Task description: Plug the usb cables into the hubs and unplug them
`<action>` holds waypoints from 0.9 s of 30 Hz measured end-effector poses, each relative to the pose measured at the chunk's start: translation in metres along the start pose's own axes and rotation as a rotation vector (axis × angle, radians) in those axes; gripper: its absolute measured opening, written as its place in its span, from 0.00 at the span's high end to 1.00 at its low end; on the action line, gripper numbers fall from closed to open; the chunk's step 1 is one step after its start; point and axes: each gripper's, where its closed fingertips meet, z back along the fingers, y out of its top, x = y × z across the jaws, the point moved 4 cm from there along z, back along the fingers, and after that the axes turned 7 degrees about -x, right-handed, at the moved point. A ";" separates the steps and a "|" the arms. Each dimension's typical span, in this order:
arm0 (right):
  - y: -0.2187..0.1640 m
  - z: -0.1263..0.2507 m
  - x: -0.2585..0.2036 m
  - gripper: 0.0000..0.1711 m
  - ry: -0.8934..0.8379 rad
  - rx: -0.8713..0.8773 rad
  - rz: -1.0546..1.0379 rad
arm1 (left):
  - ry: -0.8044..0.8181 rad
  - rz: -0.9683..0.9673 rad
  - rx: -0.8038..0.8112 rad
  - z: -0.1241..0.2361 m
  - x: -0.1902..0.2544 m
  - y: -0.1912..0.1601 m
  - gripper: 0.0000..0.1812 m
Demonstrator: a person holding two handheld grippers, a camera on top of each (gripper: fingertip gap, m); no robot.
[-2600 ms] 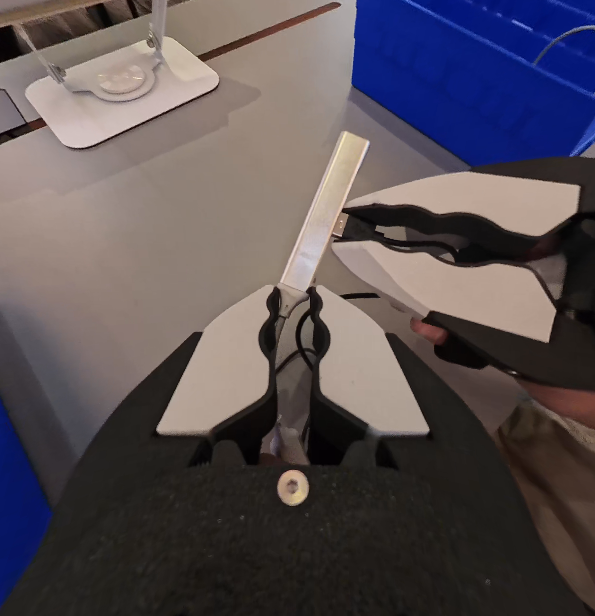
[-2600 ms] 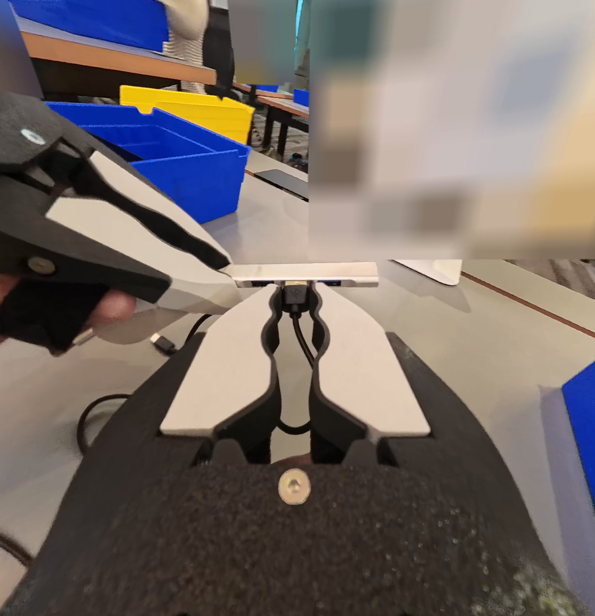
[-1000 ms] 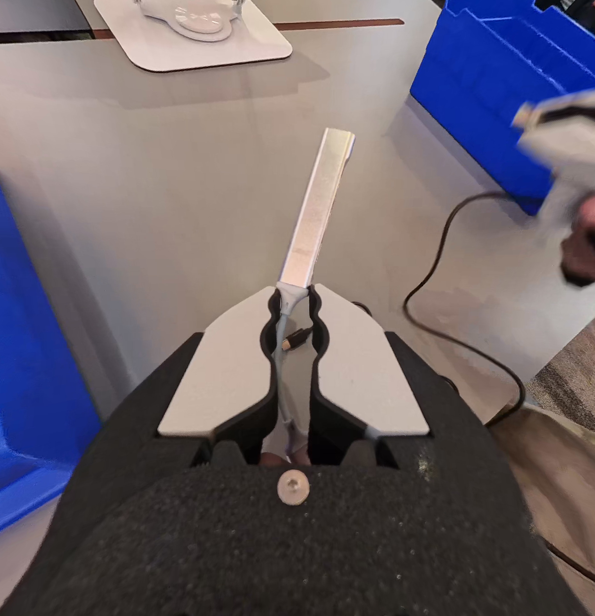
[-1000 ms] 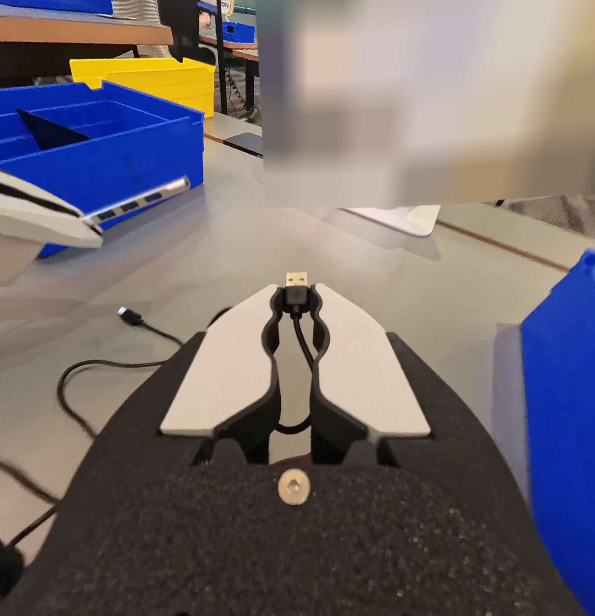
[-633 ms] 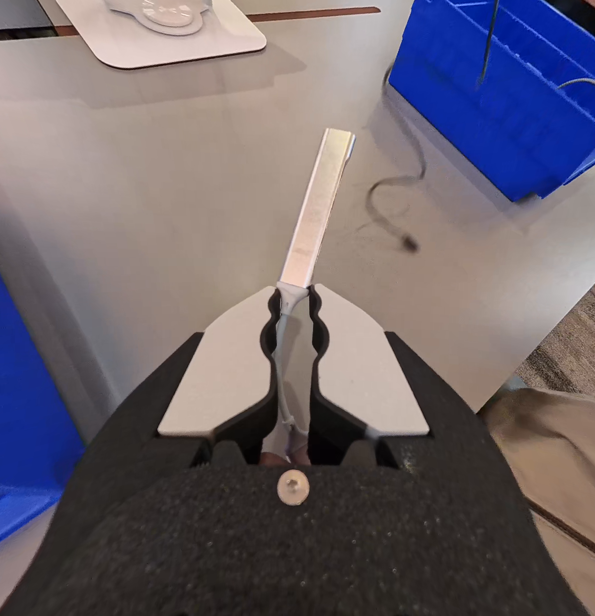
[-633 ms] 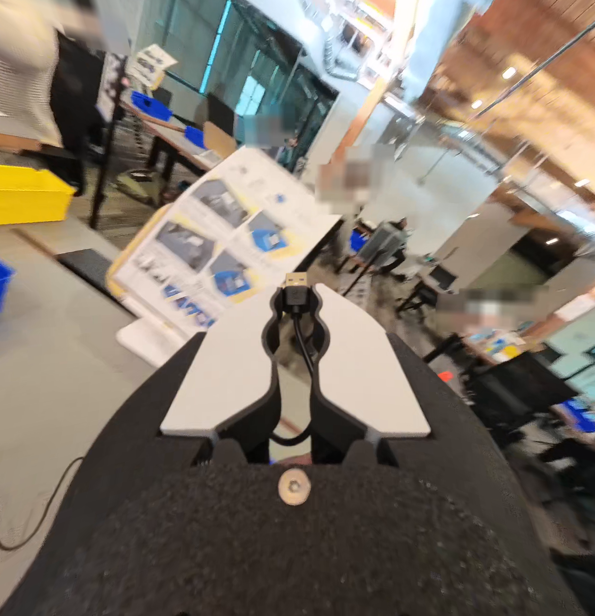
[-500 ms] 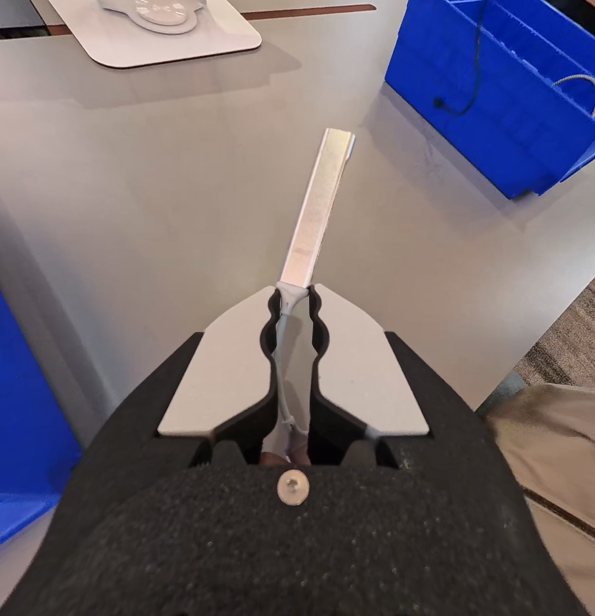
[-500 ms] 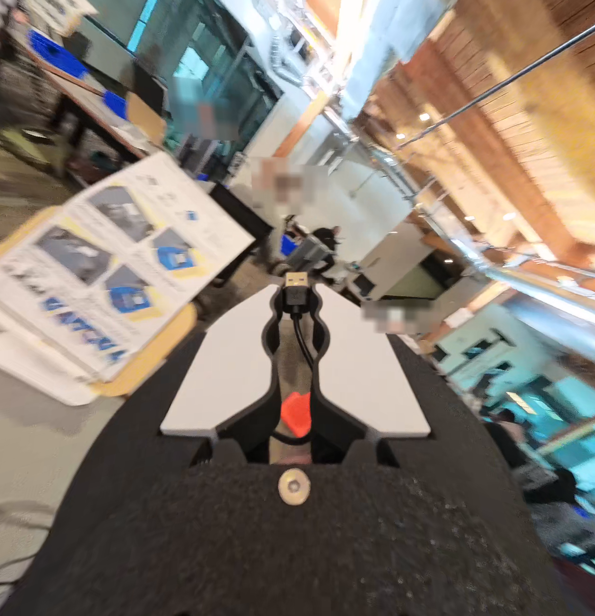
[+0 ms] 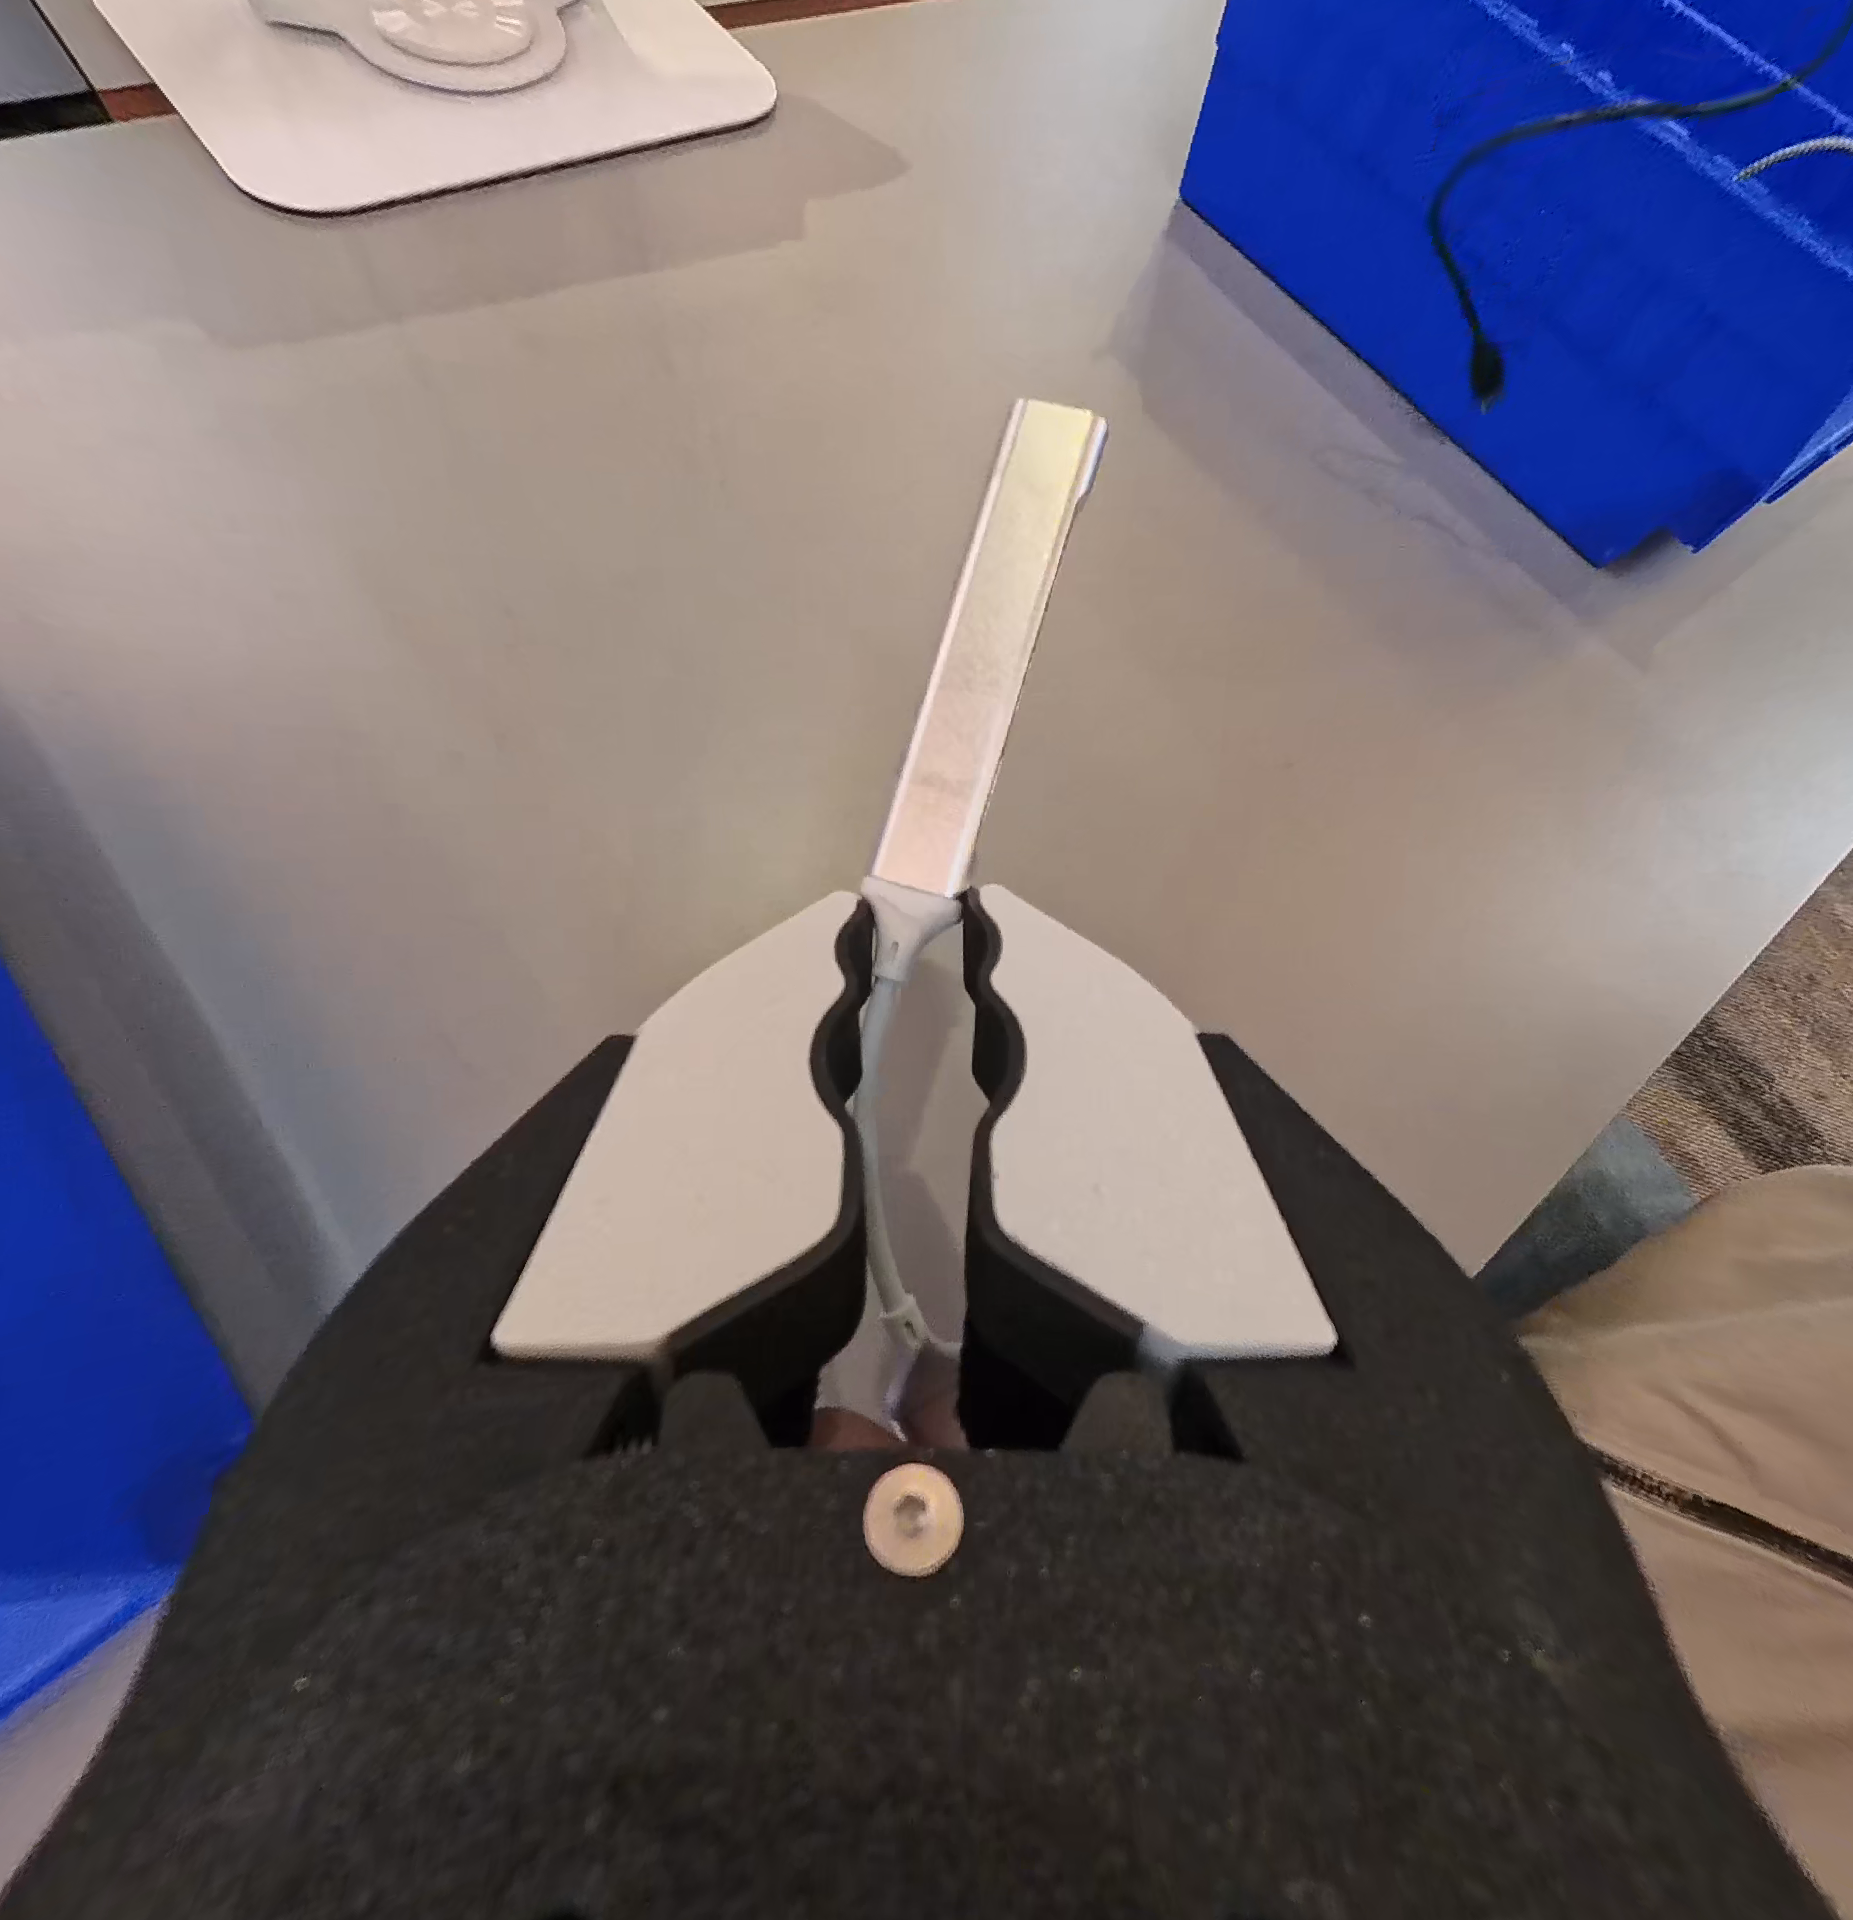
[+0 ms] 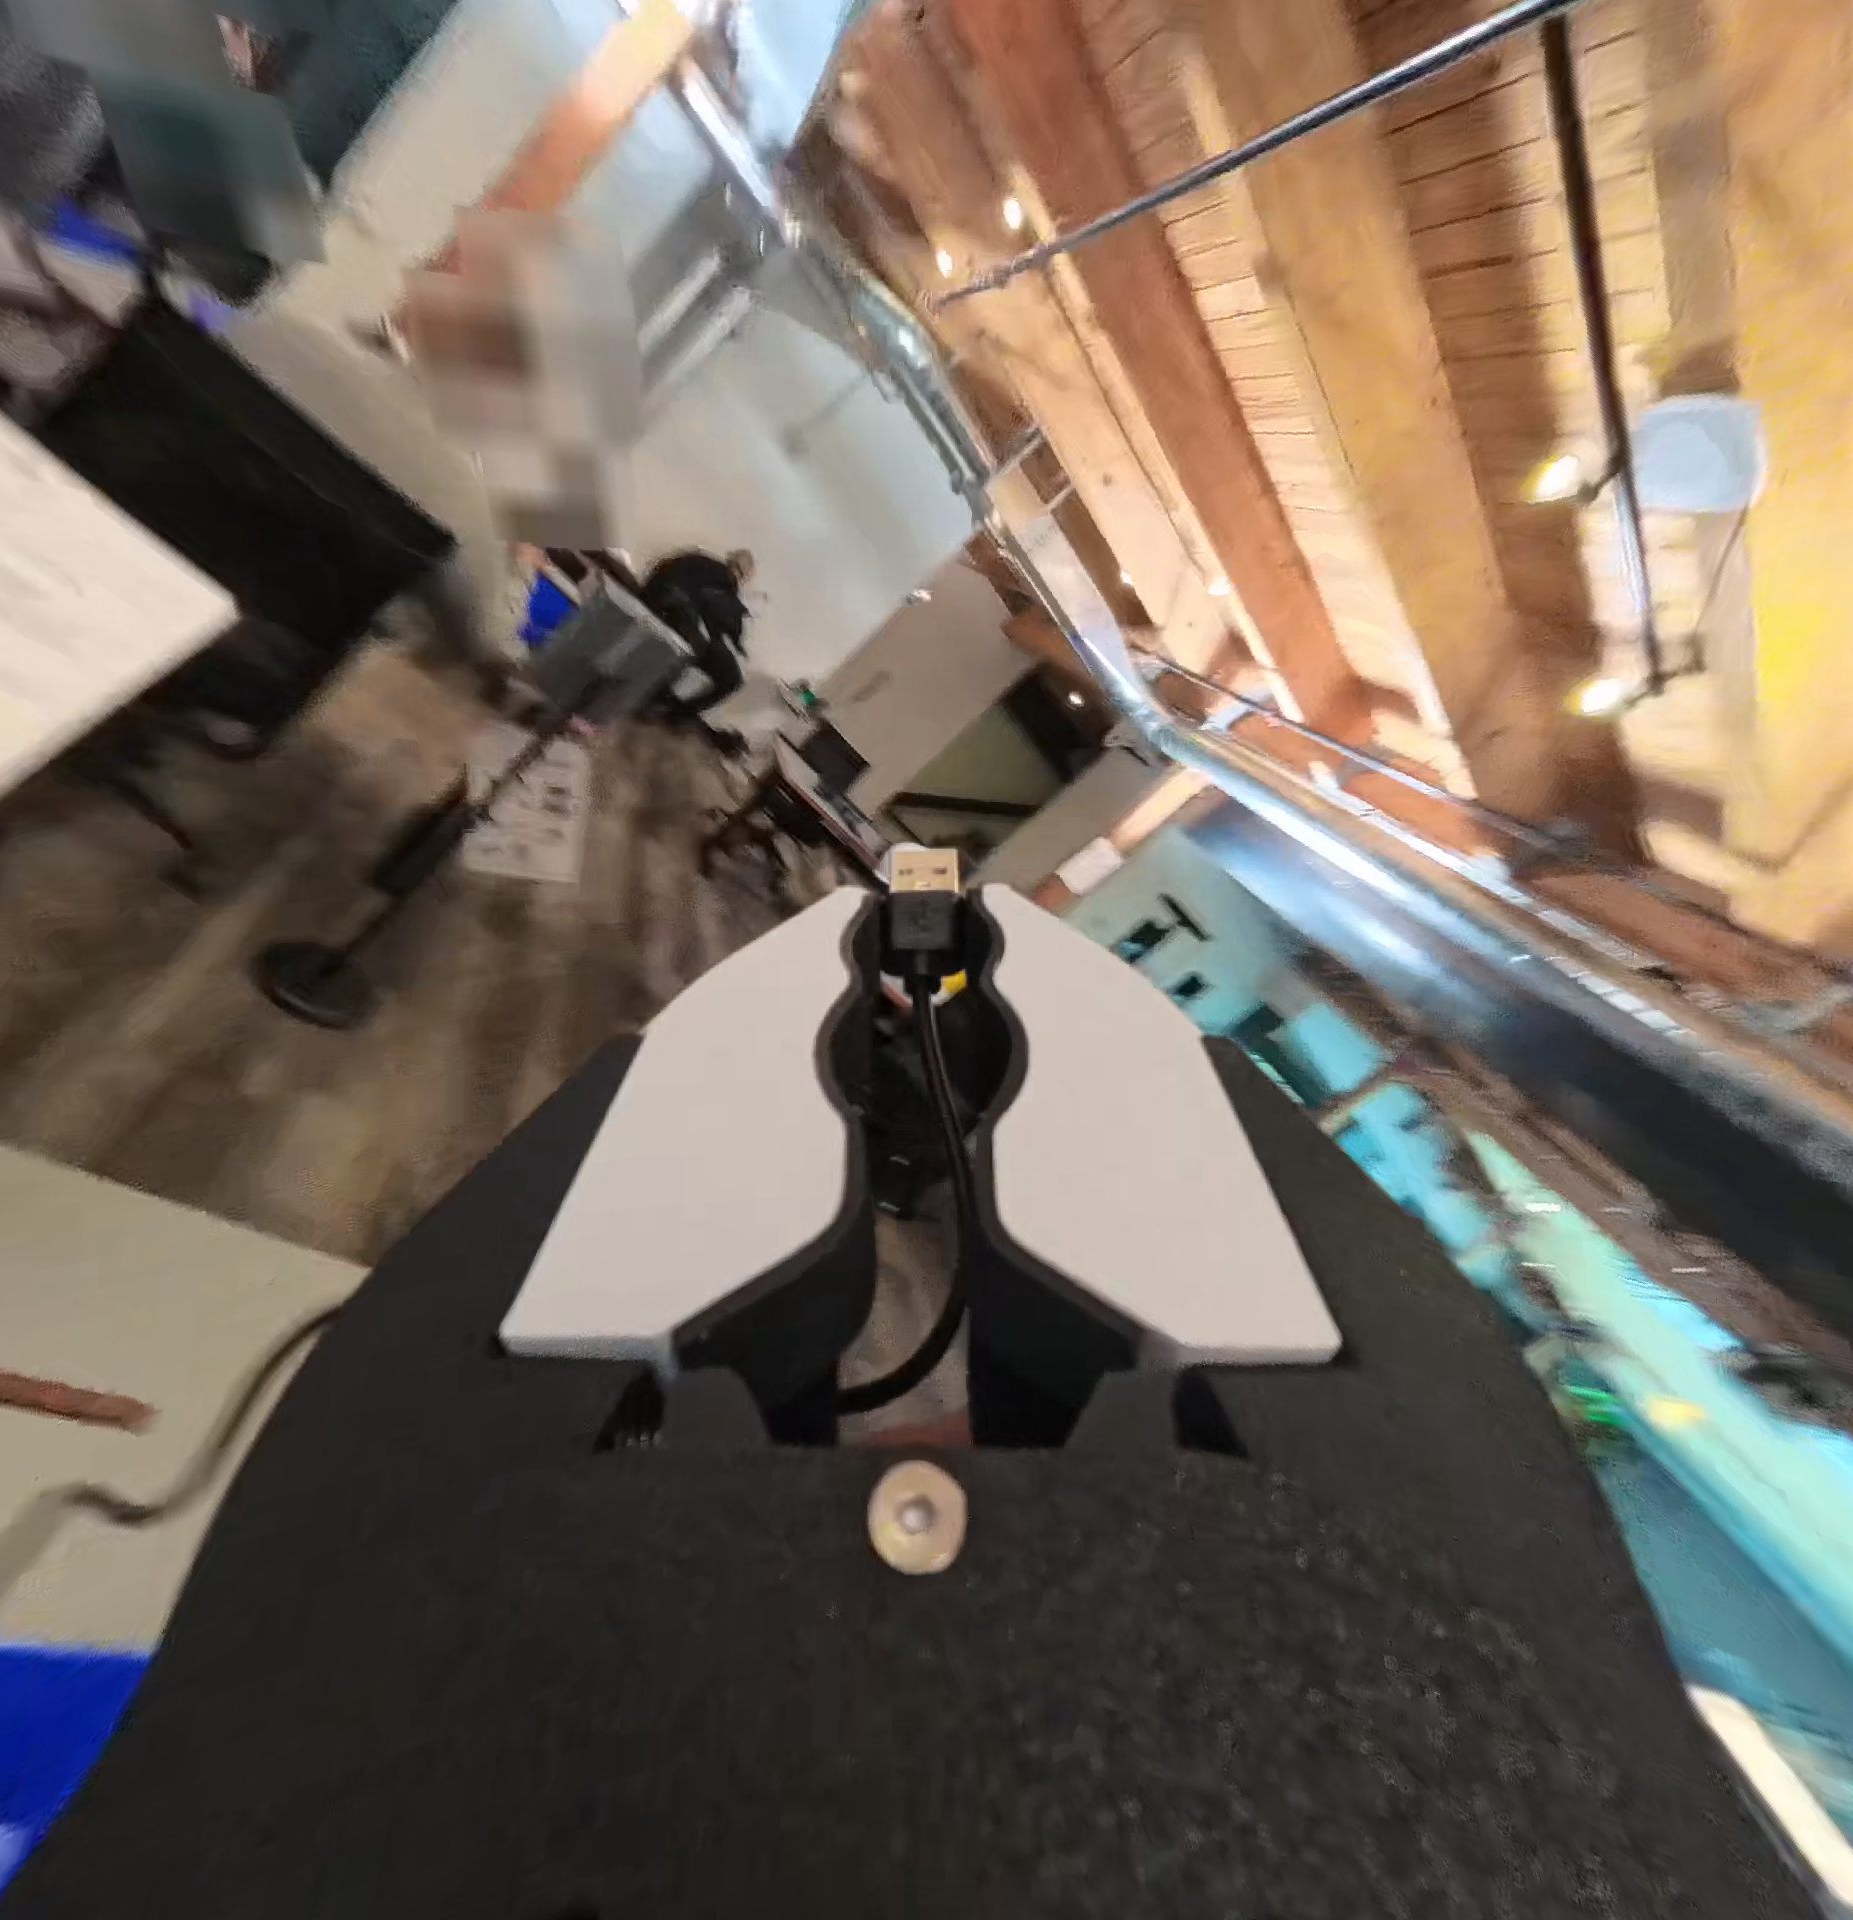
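Observation:
My left gripper (image 9: 914,902) is shut on the near end of a slim silver USB hub (image 9: 989,649), which sticks out forward above the grey table (image 9: 486,499). The hub's short grey cable (image 9: 875,1122) runs back between the fingers. My right gripper (image 10: 924,896) is shut on the black plug of a USB cable (image 10: 922,914), its metal tip pointing forward. That black cable runs back between the fingers. The right gripper is tilted up and aims at the room and ceiling. Neither gripper shows in the other's view.
A blue bin (image 9: 1545,208) at the right back of the table holds a black cable (image 9: 1462,260) hanging over its wall. Another blue bin (image 9: 60,1247) stands at the left. A white pad (image 9: 465,104) lies at the back. The table edge (image 9: 1732,987) runs at the right. Left tips to right tips: about 75 cm.
The right gripper has swung up and away from the table with the plug and now points at the ceiling. The left gripper with the hub has shifted a little. The right gripper left the left view.

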 end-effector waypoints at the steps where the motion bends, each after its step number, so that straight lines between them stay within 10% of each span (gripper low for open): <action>1: 0.005 0.002 0.009 0.91 0.056 0.015 -0.073 | 0.004 0.001 0.002 0.000 -0.001 0.001 0.91; 14: 0.040 -0.025 0.049 0.91 0.006 -0.078 -0.012 | -0.018 -0.023 -0.013 -0.005 0.009 0.000 0.91; 27: -0.121 -0.032 -0.130 0.91 0.336 -0.219 -0.011 | -0.047 -0.035 -0.028 -0.009 0.015 -0.004 0.91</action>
